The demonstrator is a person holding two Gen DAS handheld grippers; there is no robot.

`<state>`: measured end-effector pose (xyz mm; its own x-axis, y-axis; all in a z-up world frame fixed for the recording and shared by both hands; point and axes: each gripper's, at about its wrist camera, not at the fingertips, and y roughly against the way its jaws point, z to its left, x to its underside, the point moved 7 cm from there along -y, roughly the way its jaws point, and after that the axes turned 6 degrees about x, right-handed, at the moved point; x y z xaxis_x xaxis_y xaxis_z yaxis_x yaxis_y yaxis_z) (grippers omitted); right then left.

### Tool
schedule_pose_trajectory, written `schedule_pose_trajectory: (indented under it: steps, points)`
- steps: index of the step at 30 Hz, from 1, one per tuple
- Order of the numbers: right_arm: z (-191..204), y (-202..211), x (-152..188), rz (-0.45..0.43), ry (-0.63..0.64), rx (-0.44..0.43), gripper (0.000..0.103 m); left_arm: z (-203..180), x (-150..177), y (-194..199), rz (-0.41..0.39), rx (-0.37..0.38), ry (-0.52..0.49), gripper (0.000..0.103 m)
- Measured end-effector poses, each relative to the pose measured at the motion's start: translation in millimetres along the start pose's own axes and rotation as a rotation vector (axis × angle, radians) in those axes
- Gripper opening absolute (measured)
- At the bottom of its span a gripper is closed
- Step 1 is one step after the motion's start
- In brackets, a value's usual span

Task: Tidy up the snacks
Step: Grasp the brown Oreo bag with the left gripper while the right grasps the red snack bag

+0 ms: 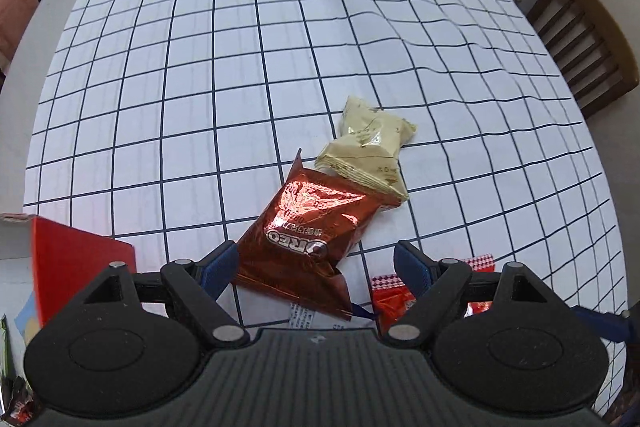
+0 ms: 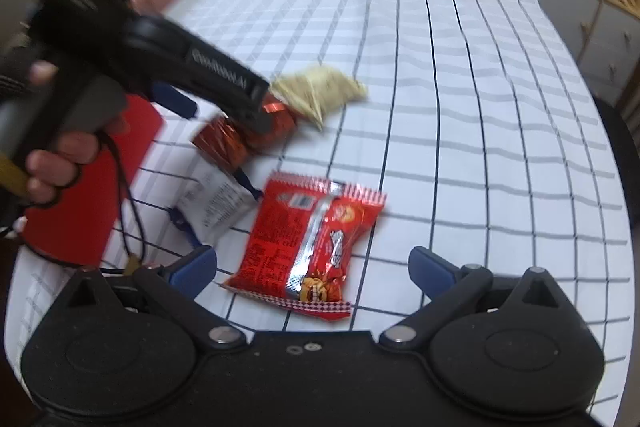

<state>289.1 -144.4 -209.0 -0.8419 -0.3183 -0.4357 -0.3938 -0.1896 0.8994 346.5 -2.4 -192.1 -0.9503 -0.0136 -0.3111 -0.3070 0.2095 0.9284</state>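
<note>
- A white, dark-gridded cloth covers the worktop (image 1: 240, 67), wide and bare toward its far end.
- Left tongs (image 1: 316, 267) spread wide around the foil Oreo packet (image 1: 308, 227)'s near end.
- Right tongs (image 2: 312, 267) spread wide before one red snack packet (image 2: 308, 247).
- Two beige packets (image 1: 372, 147) touch the Oreo packet; a red box (image 1: 76, 267) sits left.

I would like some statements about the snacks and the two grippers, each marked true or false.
1. The left gripper has its jaws open around the red Oreo packet. True.
2. The Oreo packet overlaps a beige packet. True.
3. The right gripper is shut on the red snack packet. False: its jaws are open, and the packet lies on the checked tablecloth between them.
4. The tablecloth is plain green. False: it is white with dark grid lines.
</note>
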Motion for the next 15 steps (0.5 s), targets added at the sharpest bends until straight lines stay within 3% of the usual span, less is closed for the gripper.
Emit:
schedule_pose_trajectory:
  steps: [7,15]
  points:
    - [19,-37,-4,0.078,0.015,0.092,0.101,8,-4,-18,0.035,-0.015,0.015,0.085]
    - [22,-48,-11,0.084,0.019,0.158,0.1,11,-6,-32,0.058,-0.016,0.009,0.085]
